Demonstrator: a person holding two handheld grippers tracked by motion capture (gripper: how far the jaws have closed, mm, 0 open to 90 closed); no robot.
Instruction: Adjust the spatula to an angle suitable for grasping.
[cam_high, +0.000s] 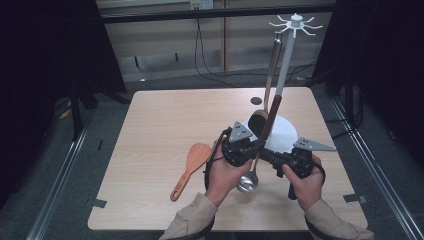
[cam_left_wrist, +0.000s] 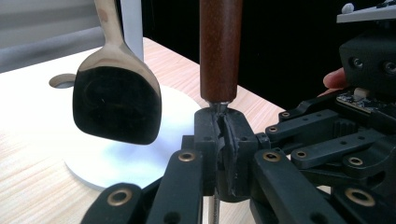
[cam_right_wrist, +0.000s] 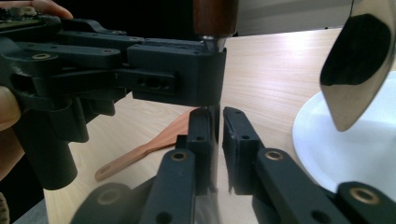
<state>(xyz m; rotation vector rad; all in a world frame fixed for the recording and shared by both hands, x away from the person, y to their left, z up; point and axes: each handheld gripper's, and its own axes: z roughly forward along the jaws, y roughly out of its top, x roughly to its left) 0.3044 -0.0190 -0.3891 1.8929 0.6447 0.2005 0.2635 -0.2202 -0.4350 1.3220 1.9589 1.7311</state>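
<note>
A ladle stands nearly upright above the table, its steel bowl (cam_high: 247, 182) low and its dark wooden handle (cam_high: 272, 117) (cam_left_wrist: 219, 46) (cam_right_wrist: 215, 16) up. My left gripper (cam_high: 260, 143) (cam_left_wrist: 223, 128) is shut on the thin metal shaft just below the wood. My right gripper (cam_high: 259, 154) (cam_right_wrist: 216, 123) comes in from the other side, its pads closed against the same shaft a little lower. In the right gripper view the left gripper (cam_right_wrist: 214, 77) crosses just above my right jaws.
A white rack with a round base (cam_high: 287, 134) (cam_left_wrist: 154, 163) (cam_right_wrist: 355, 154) and a tall pole (cam_high: 282, 65) stands right behind. A steel turner (cam_high: 259, 122) (cam_left_wrist: 116, 105) (cam_right_wrist: 357, 60) hangs from it. A wooden spatula (cam_high: 192, 167) (cam_right_wrist: 154, 144) lies left of my hands.
</note>
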